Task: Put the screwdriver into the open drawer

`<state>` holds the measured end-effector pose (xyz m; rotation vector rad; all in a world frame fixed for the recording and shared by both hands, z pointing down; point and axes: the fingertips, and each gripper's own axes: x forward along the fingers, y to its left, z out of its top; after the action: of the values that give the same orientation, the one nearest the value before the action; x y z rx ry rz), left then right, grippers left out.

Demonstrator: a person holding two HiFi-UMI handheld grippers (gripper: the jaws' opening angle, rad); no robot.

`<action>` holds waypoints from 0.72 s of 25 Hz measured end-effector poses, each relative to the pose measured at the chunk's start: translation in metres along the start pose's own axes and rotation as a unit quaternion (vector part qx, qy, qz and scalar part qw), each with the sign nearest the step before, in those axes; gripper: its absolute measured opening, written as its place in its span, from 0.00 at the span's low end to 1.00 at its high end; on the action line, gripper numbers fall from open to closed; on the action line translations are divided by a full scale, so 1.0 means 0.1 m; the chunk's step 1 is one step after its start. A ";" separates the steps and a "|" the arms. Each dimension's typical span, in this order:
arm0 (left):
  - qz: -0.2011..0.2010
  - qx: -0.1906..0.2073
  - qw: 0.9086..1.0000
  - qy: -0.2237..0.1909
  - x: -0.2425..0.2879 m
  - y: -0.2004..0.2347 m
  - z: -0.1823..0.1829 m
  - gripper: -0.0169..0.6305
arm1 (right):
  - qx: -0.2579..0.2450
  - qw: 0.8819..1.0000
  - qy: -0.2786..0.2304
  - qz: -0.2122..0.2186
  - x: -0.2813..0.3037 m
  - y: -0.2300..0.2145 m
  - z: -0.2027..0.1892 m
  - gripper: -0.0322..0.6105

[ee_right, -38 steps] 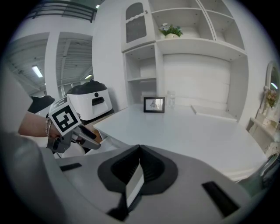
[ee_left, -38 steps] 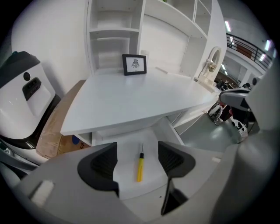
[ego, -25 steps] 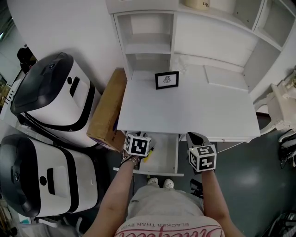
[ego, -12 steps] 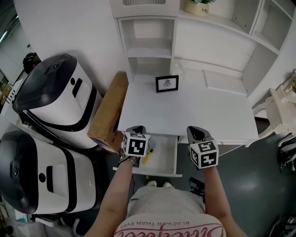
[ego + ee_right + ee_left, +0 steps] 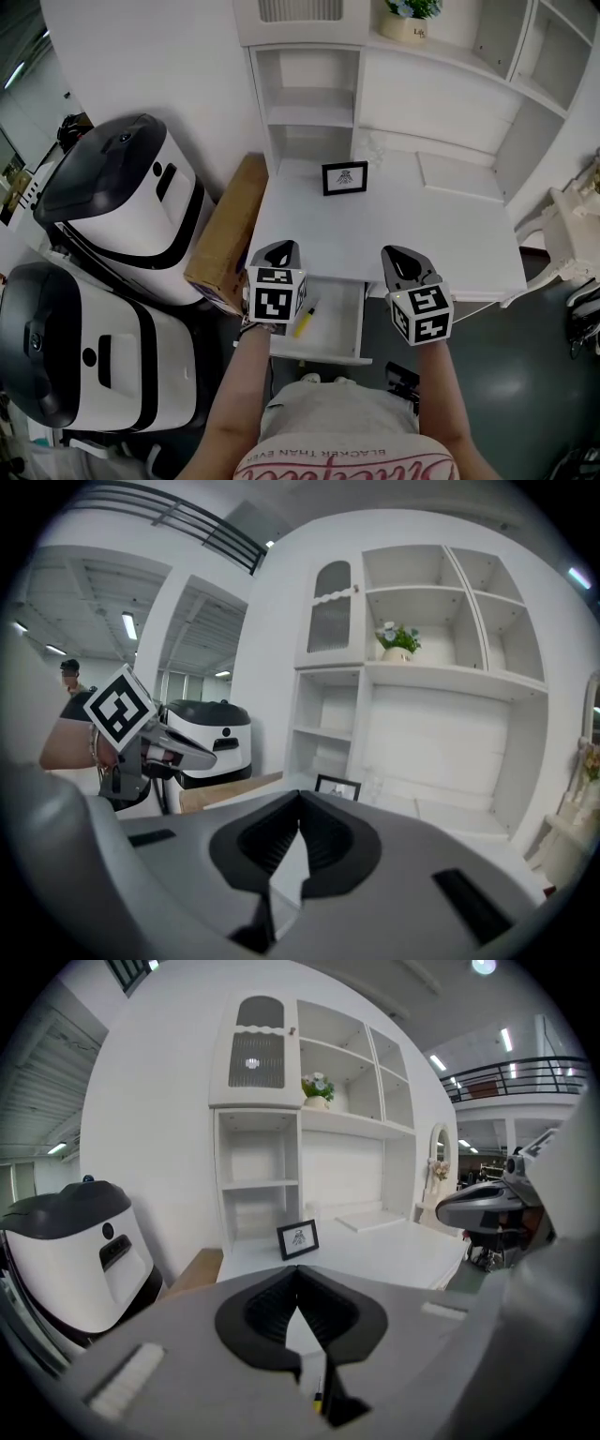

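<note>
The left claw [image 5: 298, 1268] is seen with its two jaws pressed together at the tips and nothing caught between them; it is held in the air over the left edge of the open drawer [image 5: 330, 353]. The right claw [image 5: 300, 793] is likewise seen narrowed to a close, tips meeting, with nothing gripped, and is held just in front of the desk [image 5: 412, 239], to the right of the drawer. Both claws are pointed toward the back of the desk. The screwdriver [image 5: 305, 321] is found inside the drawer, lying slanted on the drawer floor near its left side, its yellow handle plainly shown; it is touched by neither claw. The drawer is pulled out from under the front edge of the desk, on the left half. A small black picture frame [image 5: 345, 177] is stood upright on the desktop near the back. Above the desk, white shelves [image 5: 309, 94] are built against the wall, and a pot [image 5: 406, 25] with a small plant in it is set on top of them. A cardboard box [image 5: 231, 234] is wedged between the left side of the desk and two large white and black machines [image 5: 112, 202]
</note>
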<state>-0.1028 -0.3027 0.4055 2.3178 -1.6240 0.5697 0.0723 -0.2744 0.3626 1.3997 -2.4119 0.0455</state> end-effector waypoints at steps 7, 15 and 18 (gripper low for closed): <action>-0.007 -0.003 0.997 -0.081 -0.22 -0.01 0.41 0.04 | -0.017 0.995 -0.096 -0.005 -0.18 0.02 0.50 0.06; 0.002 0.044 0.977 -0.208 -0.60 0.00 0.91 0.04 | -0.035 0.987 -0.155 -0.015 -0.33 0.03 0.90 0.06; 0.005 0.050 0.970 -0.237 -0.75 0.01 1.07 0.04 | -0.037 0.985 -0.168 -0.021 -0.38 0.02 1.02 0.06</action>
<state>-0.1082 -0.2855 0.2762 2.6688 -1.8364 0.0959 0.0592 -0.2622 0.2550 1.5273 -2.6165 -0.3121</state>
